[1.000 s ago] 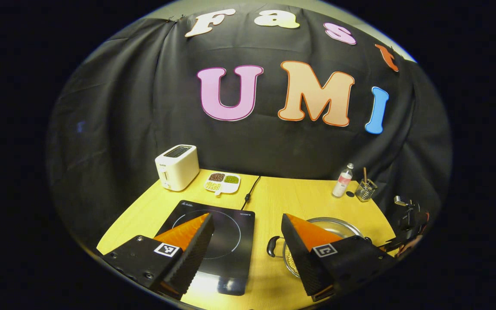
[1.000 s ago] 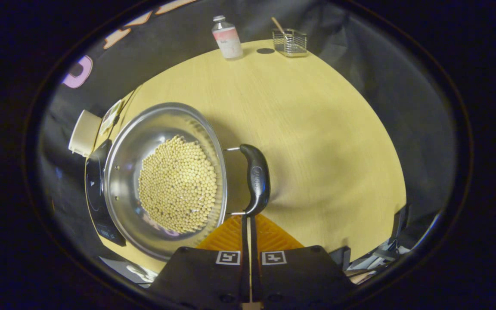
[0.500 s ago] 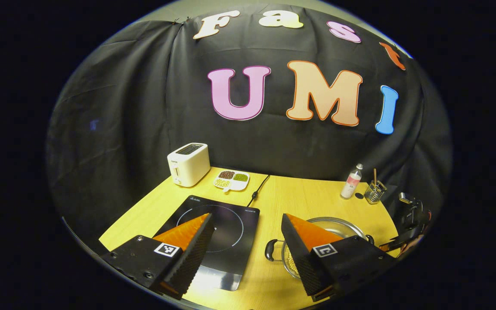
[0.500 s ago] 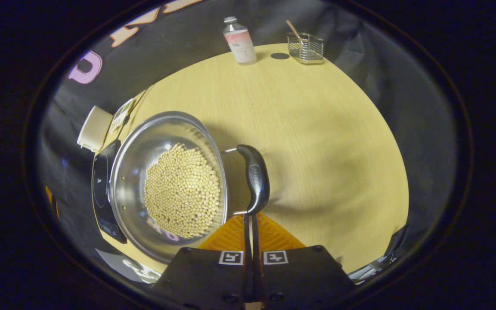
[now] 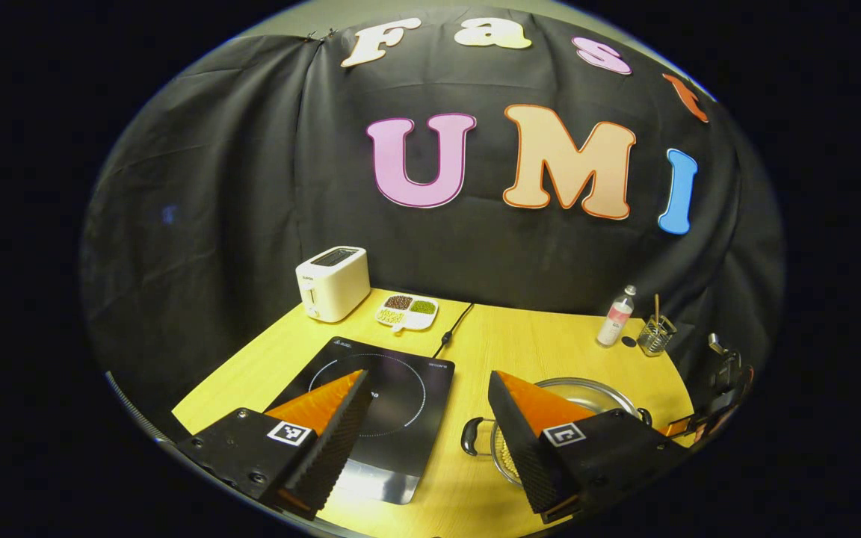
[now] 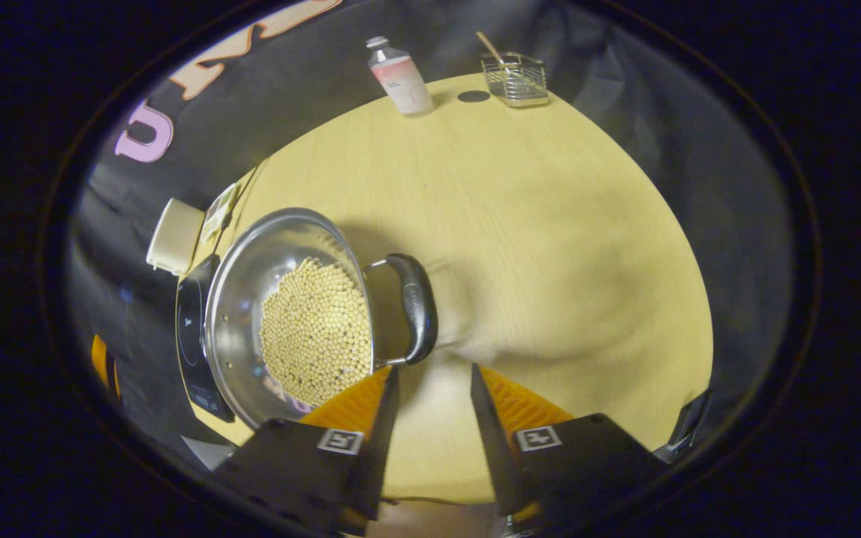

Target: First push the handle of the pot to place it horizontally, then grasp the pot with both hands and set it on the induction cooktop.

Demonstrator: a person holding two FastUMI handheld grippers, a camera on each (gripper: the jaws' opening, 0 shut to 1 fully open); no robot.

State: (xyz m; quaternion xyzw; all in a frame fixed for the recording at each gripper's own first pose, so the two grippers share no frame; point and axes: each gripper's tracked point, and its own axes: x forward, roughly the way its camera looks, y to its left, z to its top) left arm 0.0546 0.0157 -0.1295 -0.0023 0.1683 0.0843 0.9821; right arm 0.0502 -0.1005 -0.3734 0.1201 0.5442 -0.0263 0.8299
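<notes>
A steel pot (image 6: pixel 251 299) holding pale beans (image 6: pixel 315 332) stands on the wooden table, right of the black induction cooktop (image 5: pixel 382 396). Its black right-hand loop handle (image 6: pixel 415 306) sticks out sideways from the rim. My right gripper (image 6: pixel 434 370) is open just below that handle's near end, with nothing between its fingers. In the left gripper view the pot (image 5: pixel 587 388) is partly hidden behind one finger, and its other black handle (image 5: pixel 470 437) shows. My left gripper (image 5: pixel 428 377) hangs open above the table's front, between cooktop and pot.
A white toaster (image 5: pixel 332 282) and a divided dish of beans (image 5: pixel 406 312) stand at the back left, with the cooktop's cord (image 5: pixel 451 332) beside them. At the back right are a small bottle (image 6: pixel 399 75), a dark cap (image 6: pixel 473 96) and a wire holder (image 6: pixel 514 75).
My right gripper, shut near the handle's end before, has opened and drawn back a little. The handle has swung slightly toward the pot. The left gripper has barely drifted.
</notes>
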